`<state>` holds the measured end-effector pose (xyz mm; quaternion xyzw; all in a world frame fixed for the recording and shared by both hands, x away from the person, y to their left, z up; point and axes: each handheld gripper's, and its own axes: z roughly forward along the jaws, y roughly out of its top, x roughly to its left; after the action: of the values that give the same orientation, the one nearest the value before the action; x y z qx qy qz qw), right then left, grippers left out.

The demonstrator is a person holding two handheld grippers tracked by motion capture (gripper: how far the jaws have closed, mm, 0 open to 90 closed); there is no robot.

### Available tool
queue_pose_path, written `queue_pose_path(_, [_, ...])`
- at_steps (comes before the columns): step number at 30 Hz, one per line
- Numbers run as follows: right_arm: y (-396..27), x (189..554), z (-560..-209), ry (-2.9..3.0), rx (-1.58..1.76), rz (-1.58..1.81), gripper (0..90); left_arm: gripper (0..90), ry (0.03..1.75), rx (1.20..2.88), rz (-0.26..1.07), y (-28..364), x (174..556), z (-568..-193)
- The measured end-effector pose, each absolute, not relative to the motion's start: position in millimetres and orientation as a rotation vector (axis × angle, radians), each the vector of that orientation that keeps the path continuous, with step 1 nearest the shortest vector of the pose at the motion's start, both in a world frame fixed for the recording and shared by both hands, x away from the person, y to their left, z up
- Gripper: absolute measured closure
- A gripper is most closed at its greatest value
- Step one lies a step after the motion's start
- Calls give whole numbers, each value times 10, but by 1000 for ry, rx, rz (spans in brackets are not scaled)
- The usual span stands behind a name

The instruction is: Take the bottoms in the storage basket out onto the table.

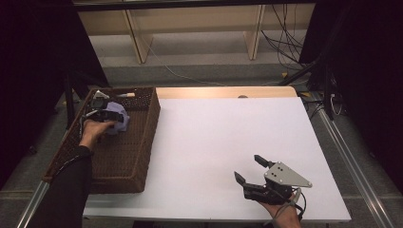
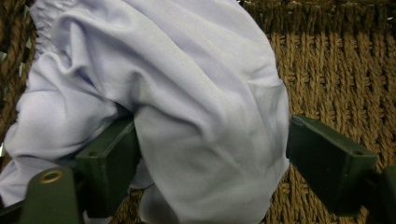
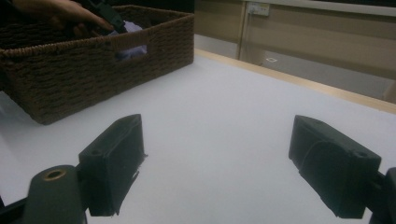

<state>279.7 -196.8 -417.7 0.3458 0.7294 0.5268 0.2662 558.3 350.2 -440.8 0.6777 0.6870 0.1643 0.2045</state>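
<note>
A: Where was the cloth [image 1: 117, 115] seen?

B: It was found bunched up in the far part of the basket [image 1: 142, 142], which stood on the left side of the table [image 1: 228, 137]. In the left gripper view the pale lilac cloth [image 2: 177, 107] lay against the woven basket wall [image 2: 336, 70].

A: How was the left gripper [image 1: 105, 115] placed?

B: It was lowered into the basket at the cloth. Its jaws were spread fairly wide, with a thick fold of cloth between them. The left jaw was pressed into the fabric; at the right jaw, contact could not be told for certain, so a firm grip could not be confirmed.

A: And the right gripper [image 1: 249, 169]?

B: It was held low over the bare white table at the near right, well apart from the basket. Its jaws were spread wide, and nothing was seen between them in the right gripper view, where the basket [image 3: 93, 60] was seen far off to the left.
</note>
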Motion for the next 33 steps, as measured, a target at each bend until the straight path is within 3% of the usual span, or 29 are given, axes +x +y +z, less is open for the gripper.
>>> queue_pose_path(7, [-1967, 2797, -4180, 1971, 933, 1421, 192, 378, 1921, 1868, 428, 3538, 5565, -4484])
queue_pose_path(9, [-1965, 2798, -4181, 1973, 931, 1420, 192, 484, 1918, 1870, 434, 3537, 5560, -4490])
queue_pose_path(10, [-1965, 2798, -4181, 1972, 931, 1421, 192, 583, 1919, 1870, 438, 3537, 5559, -4492])
queue_pose_path(11, [-1965, 2798, -4181, 1972, 931, 1421, 192, 583, 1921, 1868, 437, 3538, 5558, -4493])
queue_pose_path(15, [-1965, 2799, -4183, 1975, 936, 1420, 196, 769, 1917, 1839, 439, 3561, 5537, -4488])
queue_pose_path(33, [-1971, 2810, -4187, 1968, 940, 1422, 196, 809, 1698, 1721, 397, 3442, 5330, -4107])
